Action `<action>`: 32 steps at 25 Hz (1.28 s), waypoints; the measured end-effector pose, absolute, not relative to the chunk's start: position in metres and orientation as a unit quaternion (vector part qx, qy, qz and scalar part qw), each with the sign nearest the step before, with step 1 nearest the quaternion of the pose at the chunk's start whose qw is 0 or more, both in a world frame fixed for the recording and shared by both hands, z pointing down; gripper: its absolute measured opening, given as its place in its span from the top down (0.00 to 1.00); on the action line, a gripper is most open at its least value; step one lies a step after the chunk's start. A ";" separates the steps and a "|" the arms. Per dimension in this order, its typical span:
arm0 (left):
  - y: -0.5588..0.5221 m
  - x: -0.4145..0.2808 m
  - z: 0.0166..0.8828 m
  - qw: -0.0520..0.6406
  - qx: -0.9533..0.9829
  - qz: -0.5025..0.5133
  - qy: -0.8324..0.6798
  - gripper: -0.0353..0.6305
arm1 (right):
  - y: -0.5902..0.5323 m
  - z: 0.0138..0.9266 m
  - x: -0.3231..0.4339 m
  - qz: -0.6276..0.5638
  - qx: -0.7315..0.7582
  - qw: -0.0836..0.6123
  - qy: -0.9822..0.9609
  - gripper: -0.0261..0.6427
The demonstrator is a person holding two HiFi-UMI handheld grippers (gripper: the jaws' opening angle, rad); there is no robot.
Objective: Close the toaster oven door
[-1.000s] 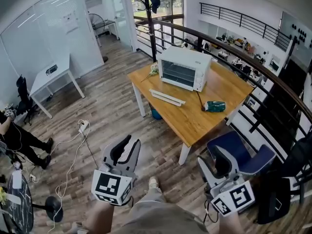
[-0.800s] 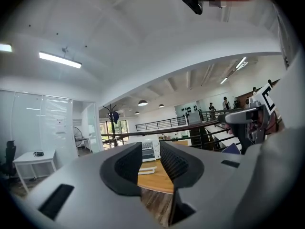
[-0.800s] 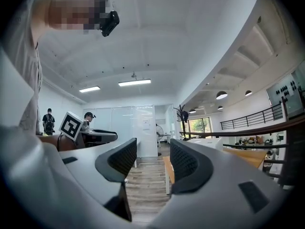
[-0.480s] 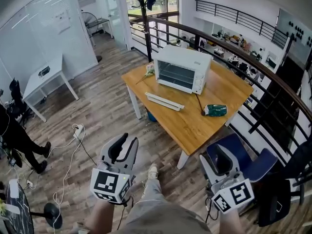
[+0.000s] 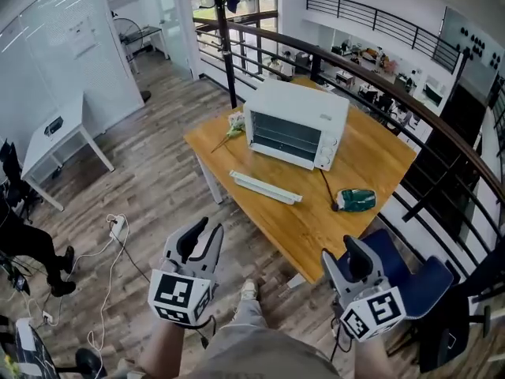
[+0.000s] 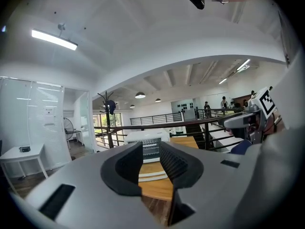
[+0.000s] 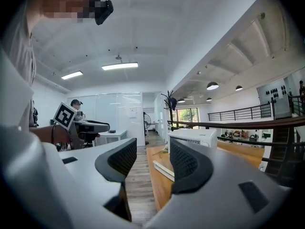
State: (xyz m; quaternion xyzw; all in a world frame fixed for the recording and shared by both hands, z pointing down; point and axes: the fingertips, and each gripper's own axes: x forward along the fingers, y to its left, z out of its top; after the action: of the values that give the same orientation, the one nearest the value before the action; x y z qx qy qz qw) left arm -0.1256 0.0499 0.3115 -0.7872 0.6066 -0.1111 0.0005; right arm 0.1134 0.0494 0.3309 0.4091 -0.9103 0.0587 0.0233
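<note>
I am hanging well back from the surface (image 5: 316,219) where the toaster oven (image 5: 296,125) is sitting, left tool (image 5: 207,231) closing on nothing, right tool (image 5: 341,253) spread empty, and I am judging its dropped door (image 5: 264,187) light, stiff, glass-fragile, best lifted by its white front edge

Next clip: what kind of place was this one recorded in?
Most likely an open-plan office or lab space on a mezzanine level. A glass partition wall has a white desk beside it, a black railing overlooks cluttered workstations below, and a wooden table holds a toaster oven.
</note>
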 end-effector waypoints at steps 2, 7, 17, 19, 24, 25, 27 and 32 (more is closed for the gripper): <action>0.021 -0.137 0.316 -0.004 -0.791 -0.121 0.600 0.76 | 0.024 0.337 0.104 0.066 0.417 0.033 -0.906 0.63; -0.044 -0.160 0.340 -0.024 -0.803 -0.146 0.577 0.76 | -0.032 0.354 0.085 0.079 0.436 0.060 -0.895 0.63; -0.153 -0.191 0.421 -0.056 -0.814 -0.233 0.528 0.76 | -0.123 0.412 0.053 0.136 0.463 0.119 -0.868 0.63; -0.165 -0.195 0.441 -0.072 -0.816 -0.247 0.518 0.76 | -0.136 0.429 0.049 0.153 0.468 0.131 -0.860 0.63; -0.183 -0.201 0.491 -0.114 -0.816 -0.264 0.501 0.76 | -0.151 0.481 0.052 0.197 0.481 0.164 -0.838 0.63; -0.186 -0.202 0.499 -0.120 -0.816 -0.269 0.498 0.76 | -0.153 0.491 0.054 0.207 0.484 0.171 -0.833 0.63; -0.192 -0.204 0.515 -0.134 -0.814 -0.279 0.492 0.76 | -0.156 0.512 0.057 0.225 0.488 0.184 -0.823 0.63; -0.201 -0.206 0.558 -0.173 -0.803 -0.294 0.489 0.76 | -0.157 0.563 0.068 0.267 0.488 0.212 -0.804 0.63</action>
State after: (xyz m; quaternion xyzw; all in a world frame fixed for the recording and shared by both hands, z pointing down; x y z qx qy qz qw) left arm -0.2058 -0.2015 0.5577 -0.8030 0.4887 -0.2944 -0.1726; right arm 0.0683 -0.1570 0.5628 0.4878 -0.8036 0.2670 0.2122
